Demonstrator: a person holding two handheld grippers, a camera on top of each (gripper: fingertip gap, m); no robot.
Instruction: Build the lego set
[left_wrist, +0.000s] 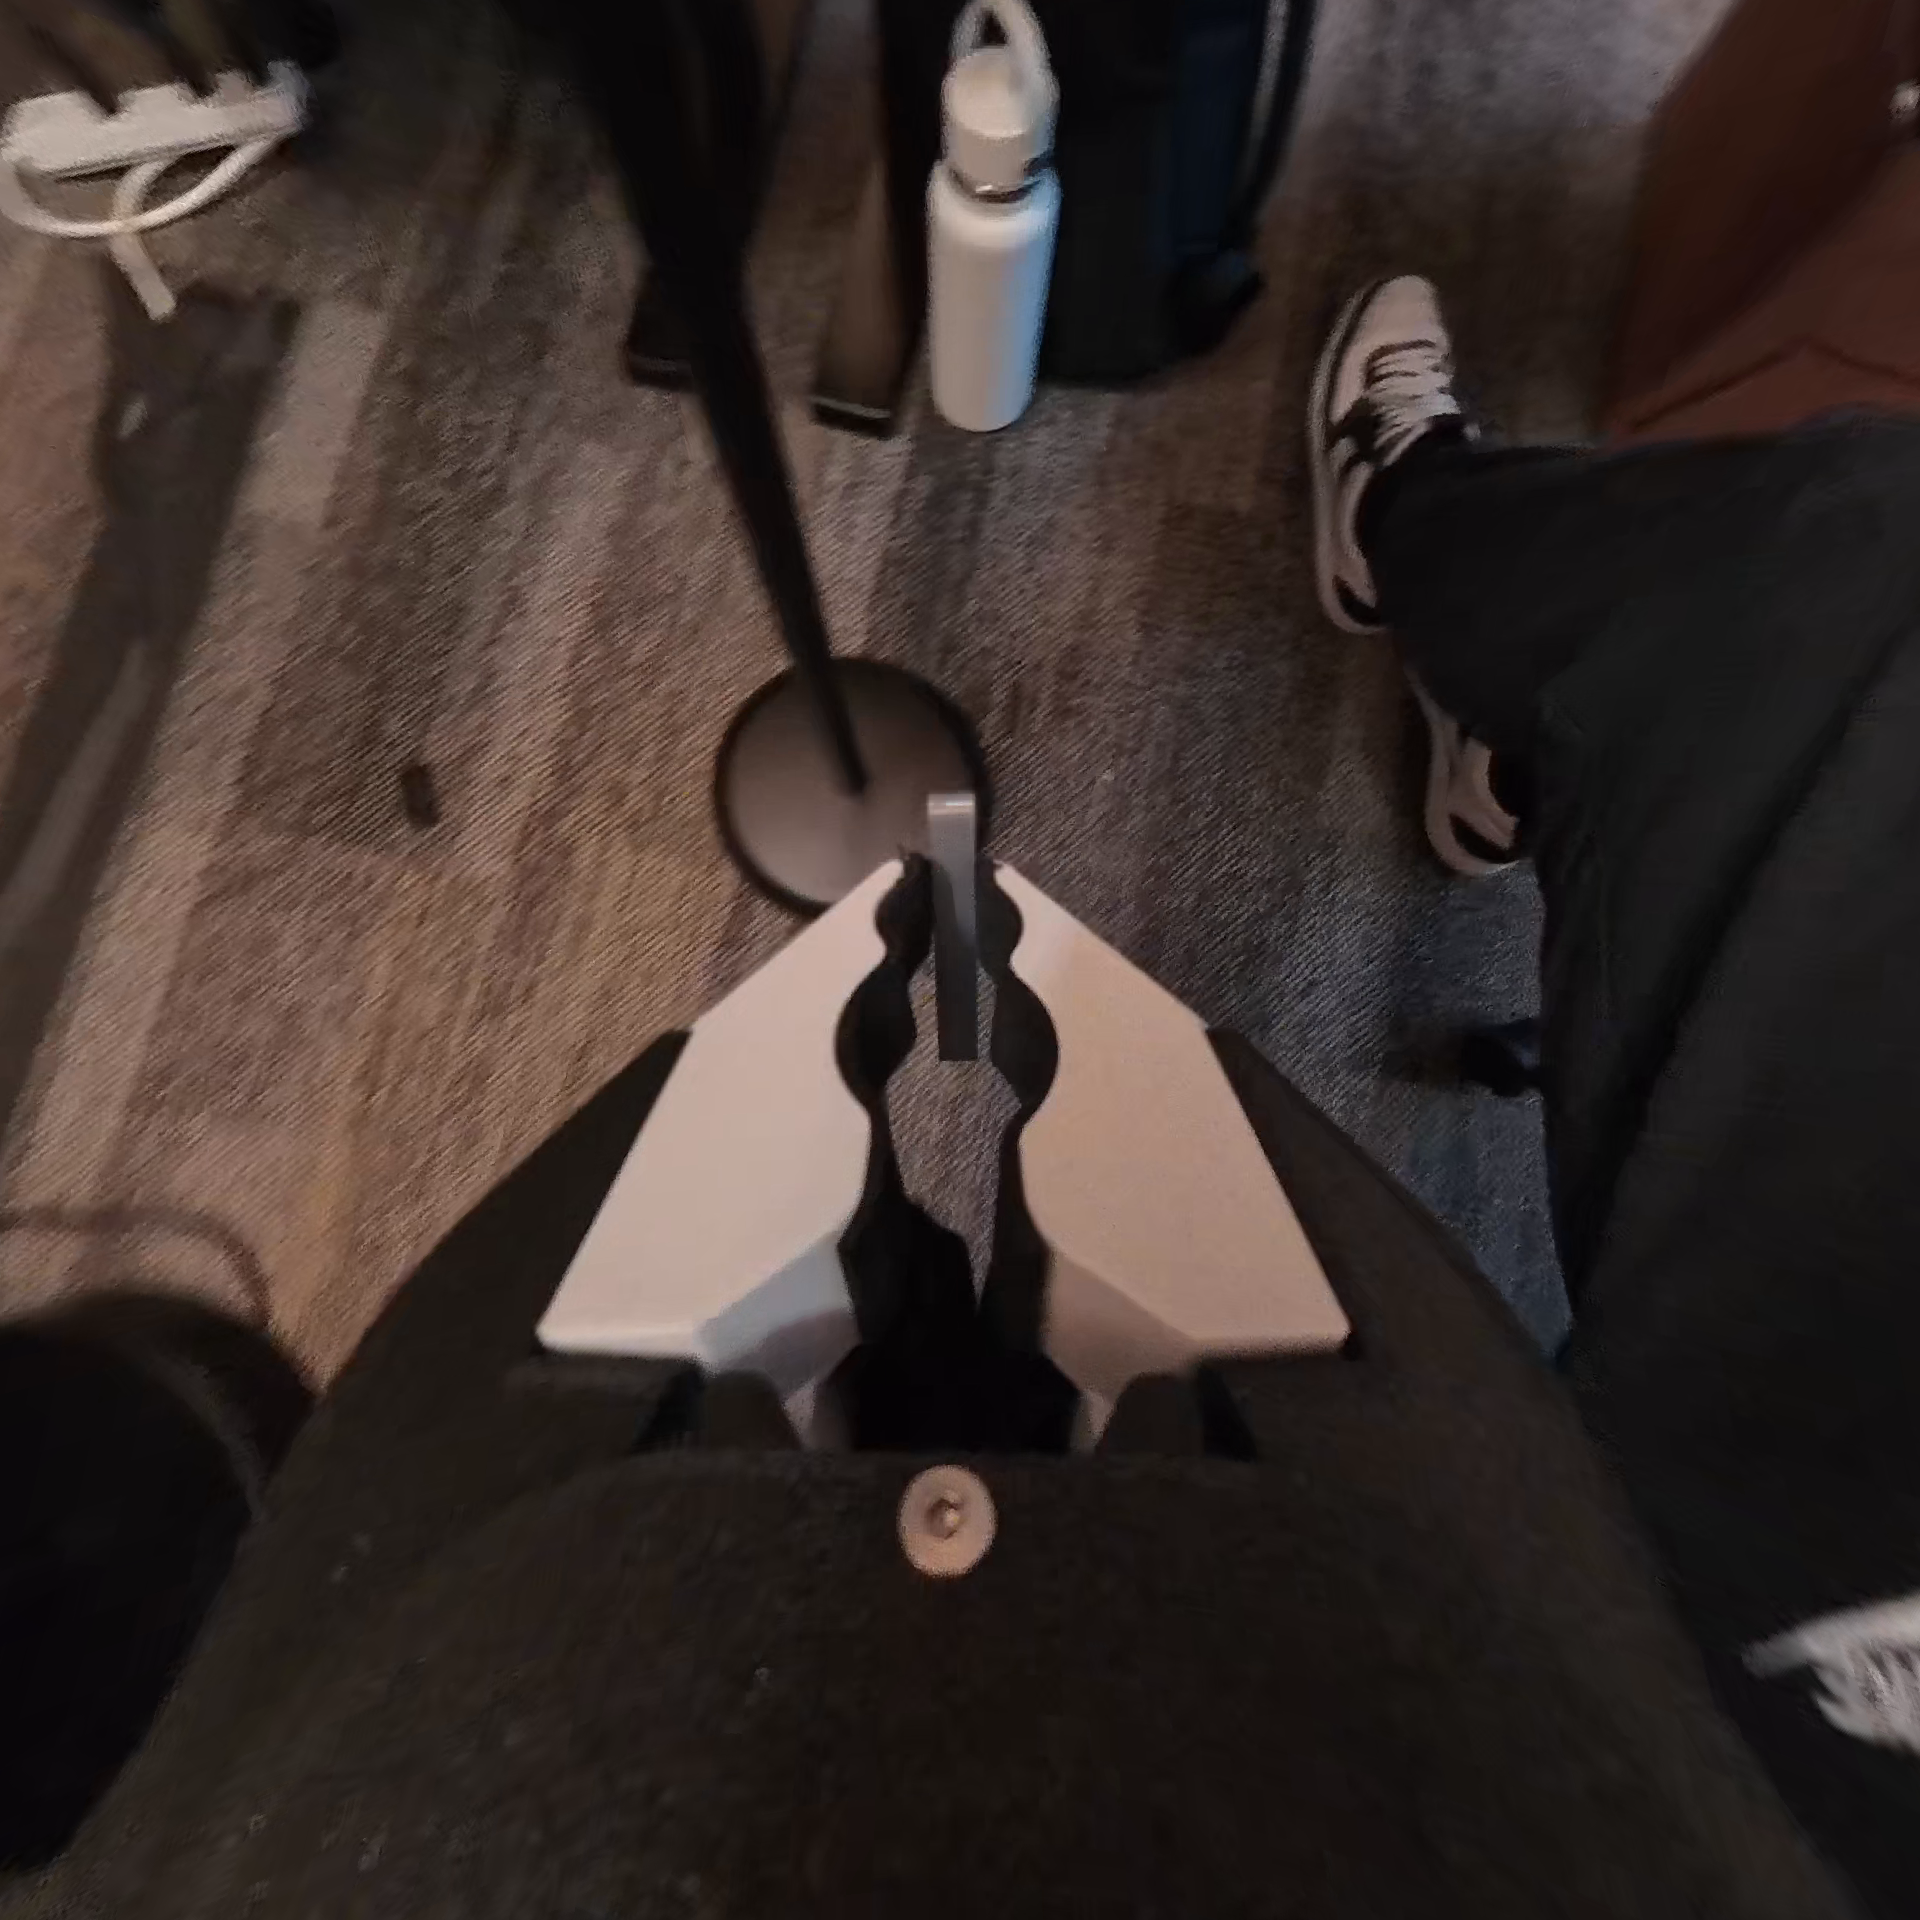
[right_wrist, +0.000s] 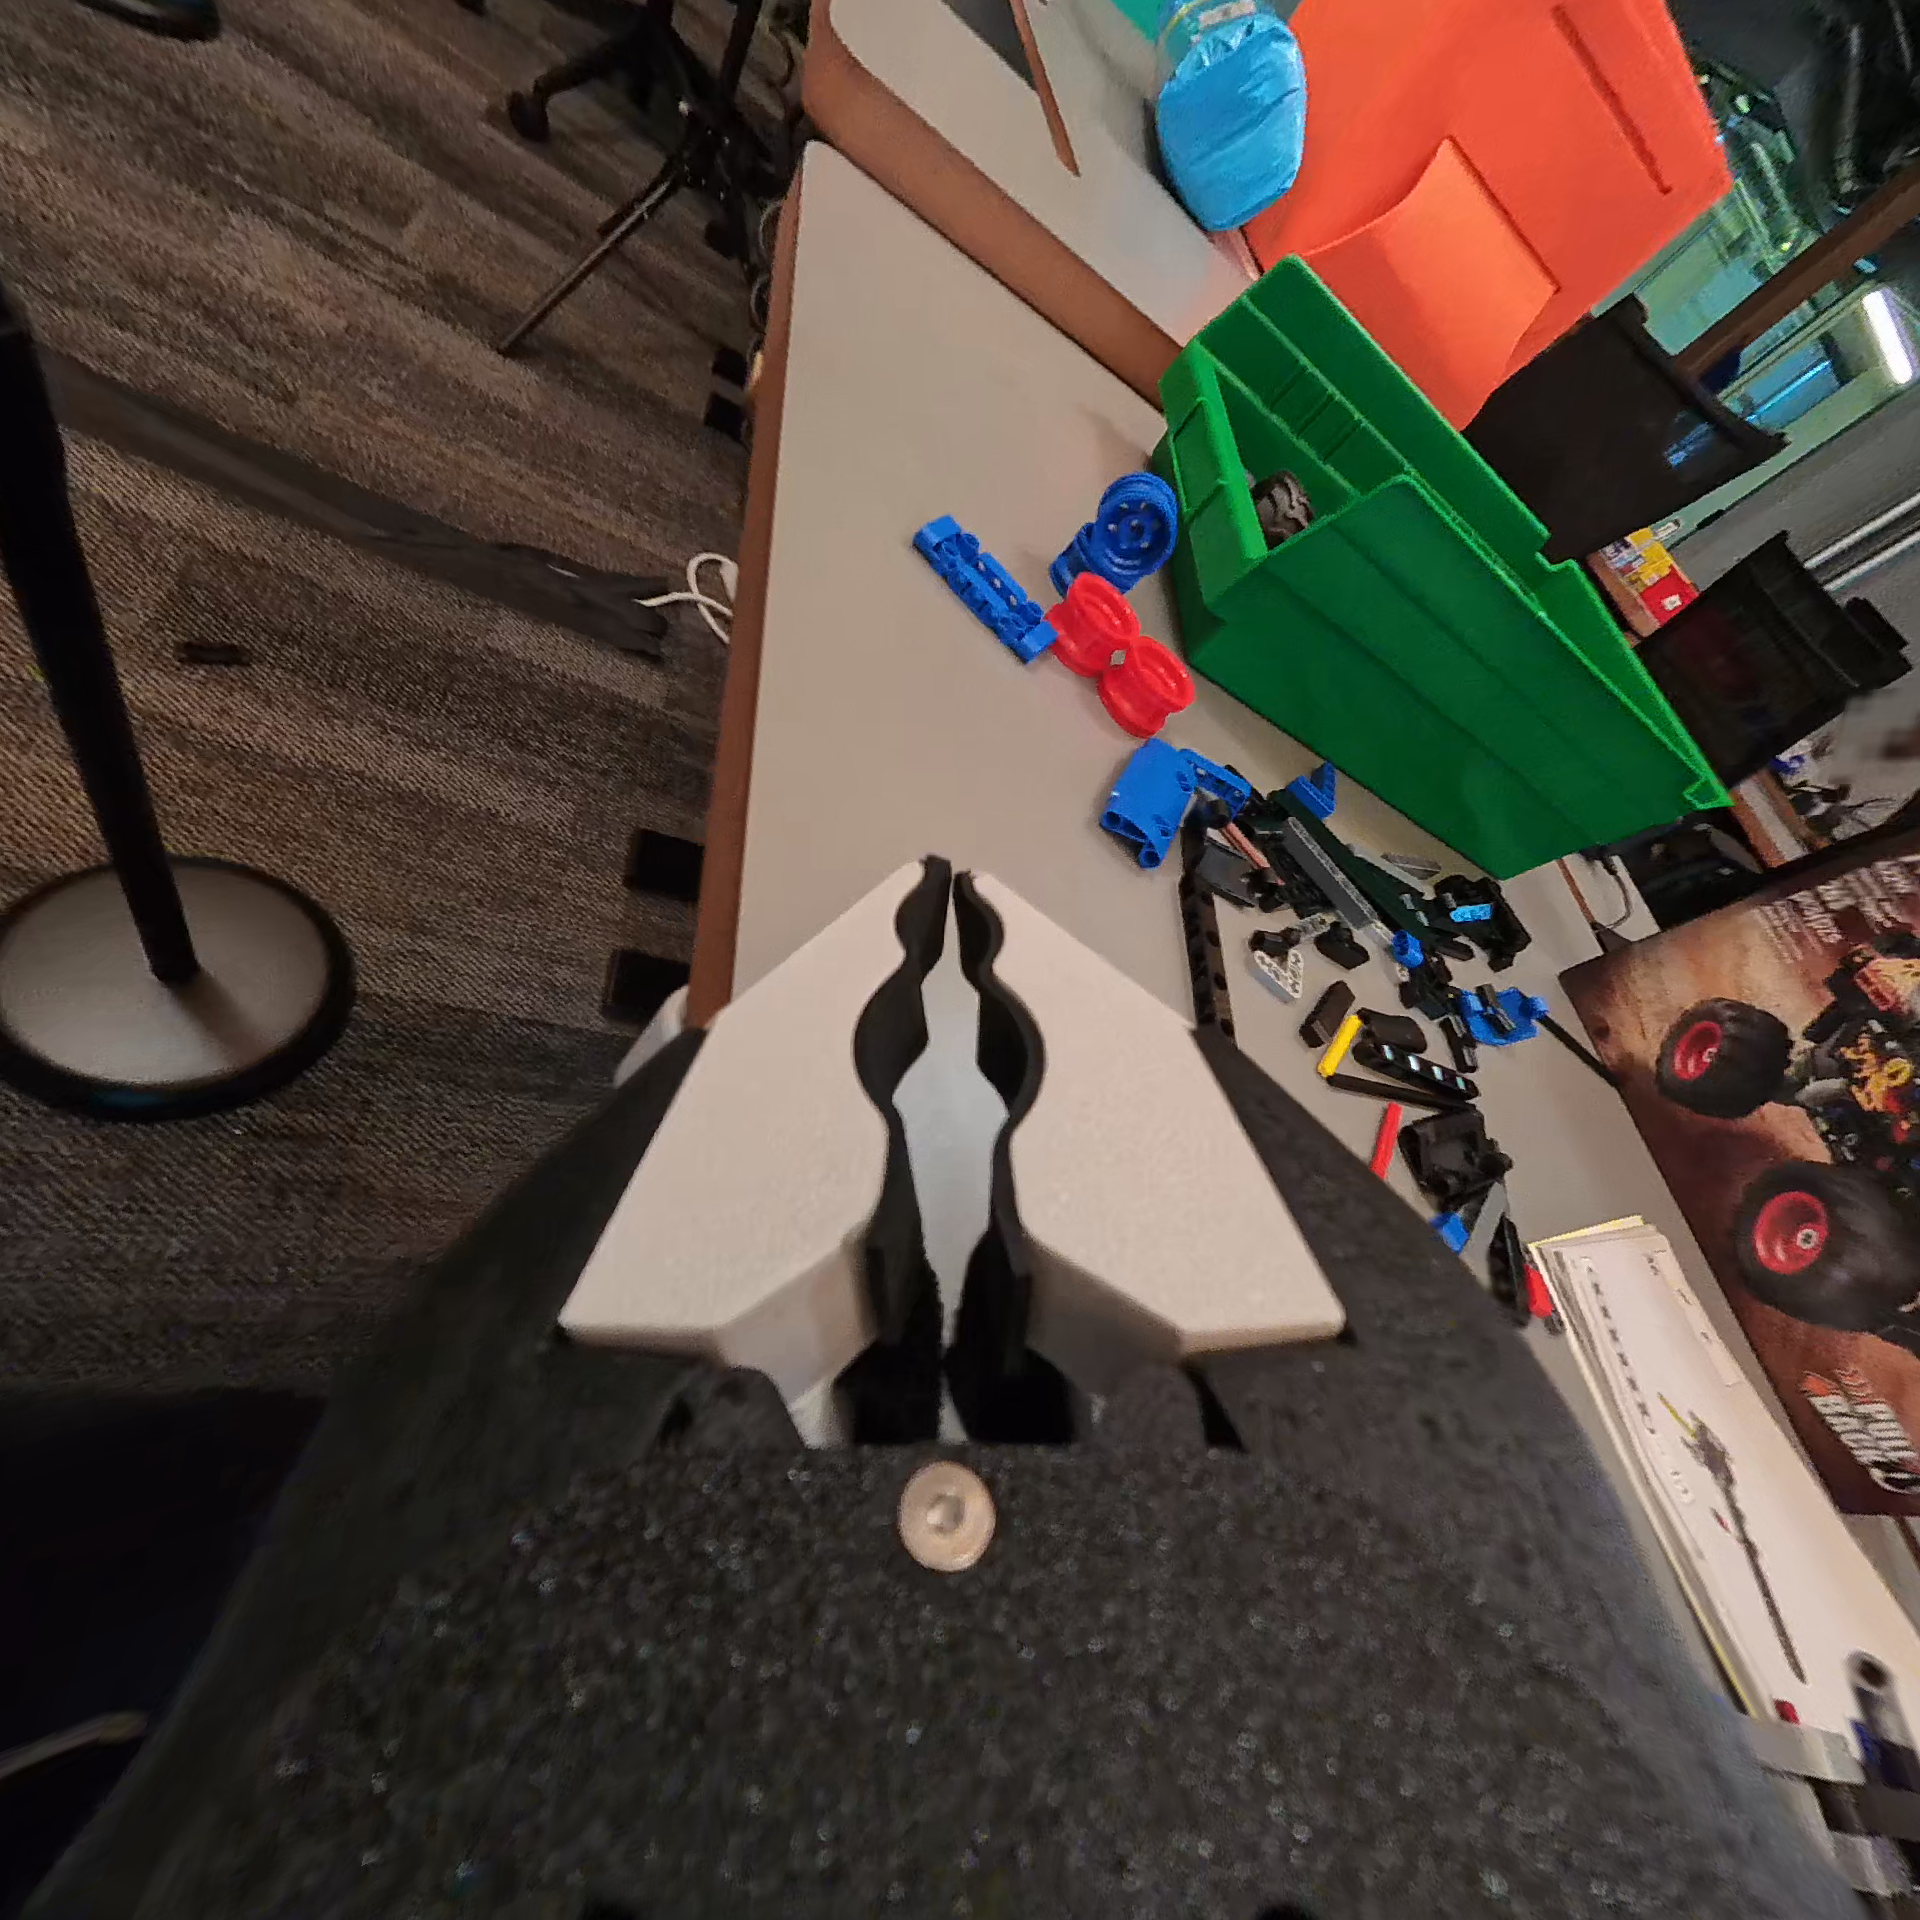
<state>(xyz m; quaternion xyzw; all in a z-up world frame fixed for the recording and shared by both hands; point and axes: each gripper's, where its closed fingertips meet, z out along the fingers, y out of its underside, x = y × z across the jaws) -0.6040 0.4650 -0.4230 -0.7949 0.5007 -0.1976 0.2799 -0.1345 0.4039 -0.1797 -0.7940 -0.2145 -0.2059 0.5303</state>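
Lego pieces lie scattered on the grey table (right_wrist: 914, 436): one long blue beam (right_wrist: 979, 587), two blue wheel hubs (right_wrist: 1127, 530), two red hubs (right_wrist: 1120, 652) touching each other, one blue panel (right_wrist: 1148, 800), and a dark half-built chassis (right_wrist: 1351, 883) amid small black, yellow and red bits too many to count. One green bin (right_wrist: 1403, 623) stands just beside them, a tyre inside; one orange box (right_wrist: 1486, 187) behind it. One set box (right_wrist: 1808, 1122) and an instruction booklet (right_wrist: 1683, 1455) at the table's near end. Right gripper (right_wrist: 951, 883) hovers over the table edge, tips pressed nearly together, nothing between. Left gripper (left_wrist: 954, 883) points at the carpet, away from the table, pinching one slim grey piece (left_wrist: 956, 935) upright. Below it, one round stand base (left_wrist: 821, 779); farther off, one white bottle (left_wrist: 992, 270), two sneakers (left_wrist: 1371, 436)
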